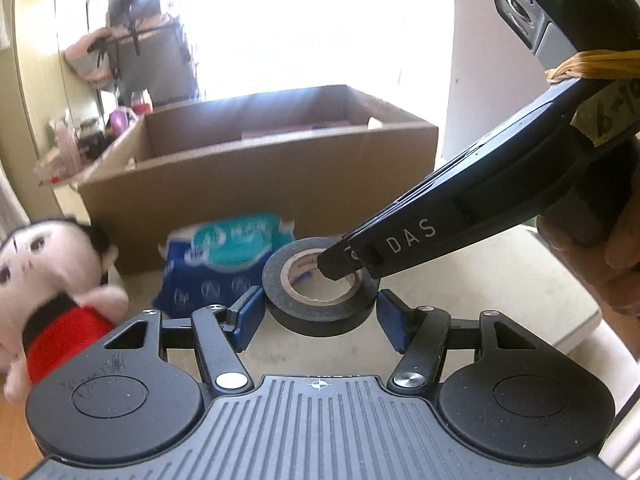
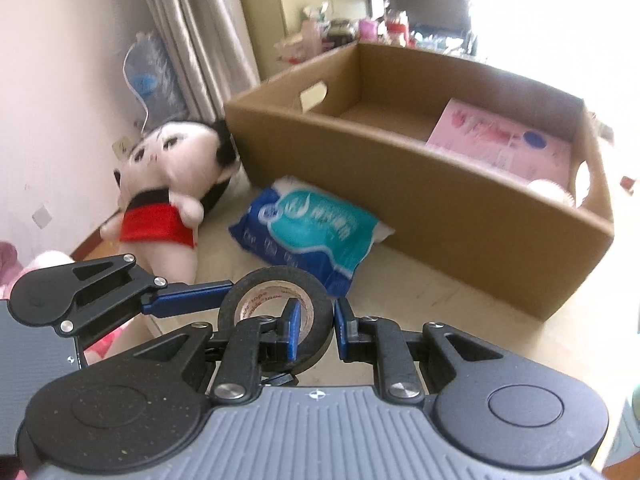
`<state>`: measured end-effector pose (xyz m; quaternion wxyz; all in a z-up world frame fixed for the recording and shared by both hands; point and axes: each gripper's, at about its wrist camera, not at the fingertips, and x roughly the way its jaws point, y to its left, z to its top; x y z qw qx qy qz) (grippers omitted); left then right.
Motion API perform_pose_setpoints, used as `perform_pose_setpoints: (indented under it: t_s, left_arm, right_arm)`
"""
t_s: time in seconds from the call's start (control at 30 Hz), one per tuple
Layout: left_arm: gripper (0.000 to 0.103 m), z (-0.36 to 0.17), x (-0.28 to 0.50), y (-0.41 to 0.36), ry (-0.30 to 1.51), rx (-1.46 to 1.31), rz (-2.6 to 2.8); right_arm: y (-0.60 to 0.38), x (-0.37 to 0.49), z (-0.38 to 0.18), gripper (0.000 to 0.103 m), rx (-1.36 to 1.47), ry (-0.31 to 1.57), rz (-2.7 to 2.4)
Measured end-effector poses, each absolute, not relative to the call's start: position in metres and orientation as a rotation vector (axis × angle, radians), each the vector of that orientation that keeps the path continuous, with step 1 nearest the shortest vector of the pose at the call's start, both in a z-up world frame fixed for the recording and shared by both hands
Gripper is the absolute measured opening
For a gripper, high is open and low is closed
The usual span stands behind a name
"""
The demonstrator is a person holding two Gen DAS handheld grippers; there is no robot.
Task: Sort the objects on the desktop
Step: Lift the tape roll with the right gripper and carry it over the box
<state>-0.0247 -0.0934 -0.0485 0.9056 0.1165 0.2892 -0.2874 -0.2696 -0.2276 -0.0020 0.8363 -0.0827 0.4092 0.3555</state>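
A black tape roll (image 1: 320, 308) lies flat on the table between the blue pads of my left gripper (image 1: 320, 316), whose jaws stand wide on either side of it, close to its sides. My right gripper (image 2: 316, 328) comes from the right in the left wrist view (image 1: 352, 266); one finger sits inside the roll's hole and the other outside its wall (image 2: 308, 340), with a small gap left. A blue tissue pack (image 2: 308, 228) and a plush doll (image 2: 168, 184) lie behind the roll. A cardboard box (image 2: 440, 200) stands beyond them.
A pink booklet (image 2: 500, 136) and a pale round item (image 2: 548, 190) lie in the box. A curtain (image 2: 192, 32) and wall are at the left. Cluttered shelves (image 2: 360, 28) stand behind the box. The table edge (image 1: 580, 332) runs at the right.
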Motion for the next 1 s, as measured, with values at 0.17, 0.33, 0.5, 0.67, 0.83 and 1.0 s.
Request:
perform_pose_setpoints:
  t_s: [0.17,0.33,0.5,0.67,0.83,1.0]
  left_arm:
    - [0.062,-0.029,-0.019,-0.106,0.527,0.252,-0.612]
    - [0.062,-0.010,0.004,-0.122,0.458,0.258,-0.641]
    - [0.062,0.004,0.030,-0.147,0.396,0.287,-0.674]
    - [0.062,0.008,0.066,-0.171,0.384,0.302,-0.745]
    - [0.062,0.001,0.110,-0.188,0.475,0.298,-0.793]
    - [0.062,-0.011,0.142,-0.202,0.568,0.325,-0.829]
  right_arm:
    - [-0.245,-0.259,0.023,0.020,-0.127,0.801,0.729]
    - [-0.263,-0.240,0.046,0.020,-0.075,0.735,0.690]
    - [-0.281,-0.207,0.061,0.020,-0.029,0.702,0.657]
    - [-0.293,-0.164,0.064,0.020,-0.005,0.741,0.639]
    - [-0.302,-0.118,0.050,0.020,0.055,0.867,0.631]
    - [-0.297,-0.085,0.036,0.020,0.000,0.972,0.627]
